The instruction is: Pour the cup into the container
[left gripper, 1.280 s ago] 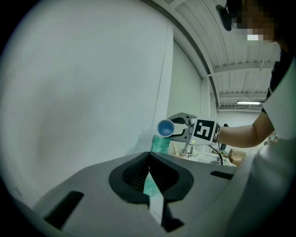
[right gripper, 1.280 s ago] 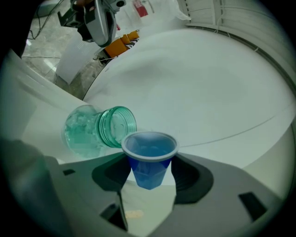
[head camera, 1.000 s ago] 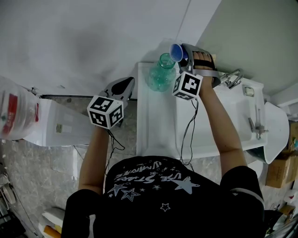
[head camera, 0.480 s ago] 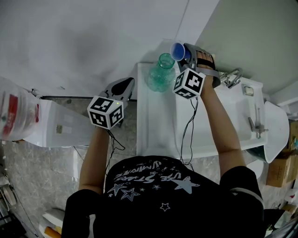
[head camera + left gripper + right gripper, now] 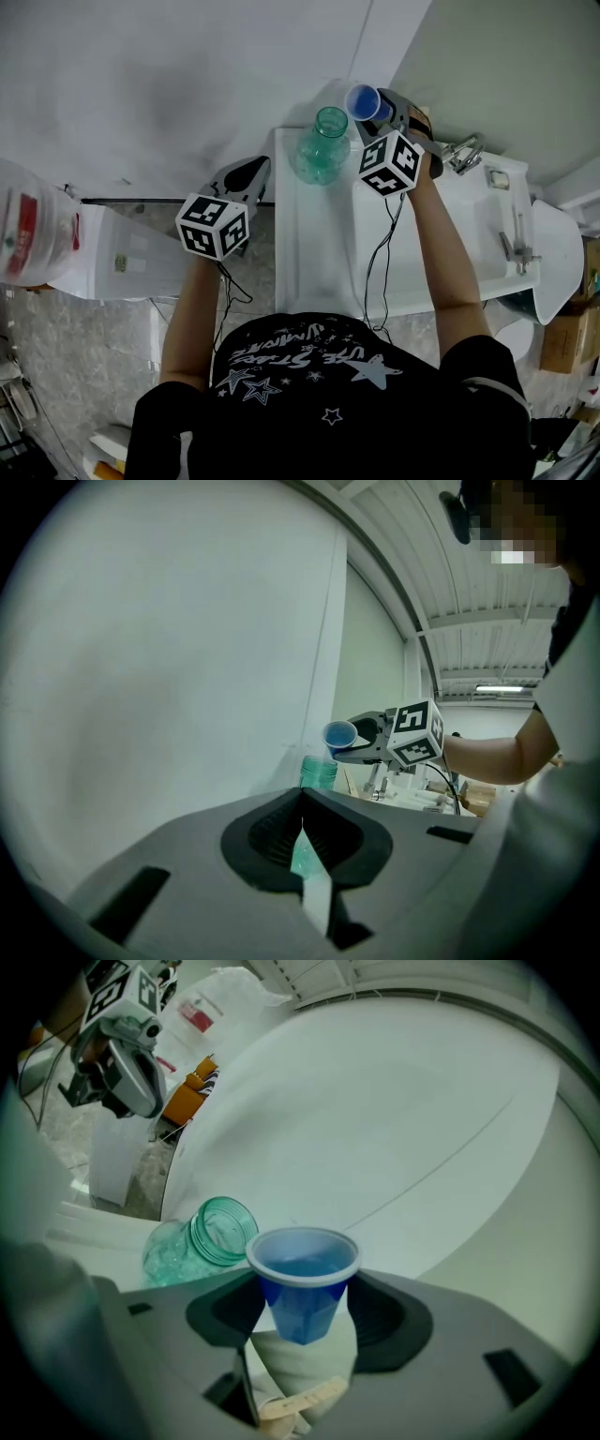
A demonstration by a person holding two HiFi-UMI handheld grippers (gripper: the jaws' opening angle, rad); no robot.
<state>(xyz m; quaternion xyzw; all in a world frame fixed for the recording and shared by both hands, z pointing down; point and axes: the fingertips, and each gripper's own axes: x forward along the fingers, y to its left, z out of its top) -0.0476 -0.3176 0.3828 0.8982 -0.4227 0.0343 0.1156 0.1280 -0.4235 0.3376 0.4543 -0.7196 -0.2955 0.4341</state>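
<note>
while beside jar (image 5: 202, 1241), cup (image 5: 302, 1290) between fingers (image 5: 386, 1321)

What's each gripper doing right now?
Left gripper: closed, holding nothing.
Right gripper: closed on the blue cup, near the green jar.

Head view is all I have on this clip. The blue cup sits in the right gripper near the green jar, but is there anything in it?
Observer: Yes. The right gripper view looks down into the blue cup, and what looks like liquid stands partway up inside.
Operator: Is the jar capped?
Observer: No. That same view shows the green jar with an open mouth and no lid.
Operator: Is the left gripper carrying anything?
Observer: No. In its own view the left gripper has its jaws together with nothing between them.
</note>
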